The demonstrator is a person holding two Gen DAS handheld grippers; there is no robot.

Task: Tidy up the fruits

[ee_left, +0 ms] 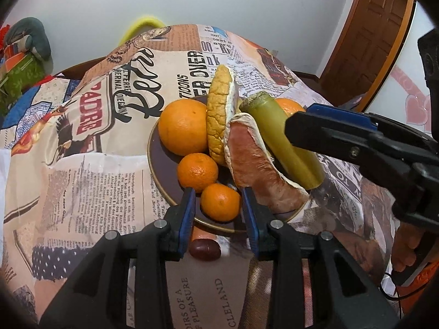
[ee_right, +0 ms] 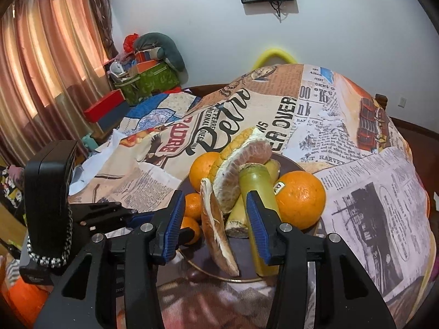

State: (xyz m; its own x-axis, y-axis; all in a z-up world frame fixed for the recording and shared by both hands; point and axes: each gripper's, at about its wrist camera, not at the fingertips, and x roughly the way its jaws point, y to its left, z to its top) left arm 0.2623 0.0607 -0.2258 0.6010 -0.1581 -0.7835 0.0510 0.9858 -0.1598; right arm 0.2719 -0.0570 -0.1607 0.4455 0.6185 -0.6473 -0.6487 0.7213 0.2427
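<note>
Left gripper (ee_left: pixel 218 205) angled down over near rim of dark plate (ee_left: pixel 153 148); pads flank small mandarin (ee_left: pixel 220 202) without clear contact, jaws a little apart. Right gripper (ee_right: pixel 214 219) reaches in from right, tilted down, jaws parted around pomelo wedge (ee_right: pixel 219 235) and green sugarcane stick (ee_right: pixel 258 192), no squeeze visible. Plate on newsprint tablecloth (ee_left: pixel 82 181), piled with oranges (ee_left: pixel 182 127), mandarins, pomelo pieces, cane.

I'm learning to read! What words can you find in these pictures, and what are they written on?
"ER OVER": tablecloth.
"PLEASURE" and "CLELAND": tablecloth, near edge.
"T. HARVEY": tablecloth, right side.
Red "ADRE": tablecloth, beside the eagle picture.
Big black curly word: not sure what it says.
Tiny newspaper print: too small.
Sticker on orange: blurred.
</note>
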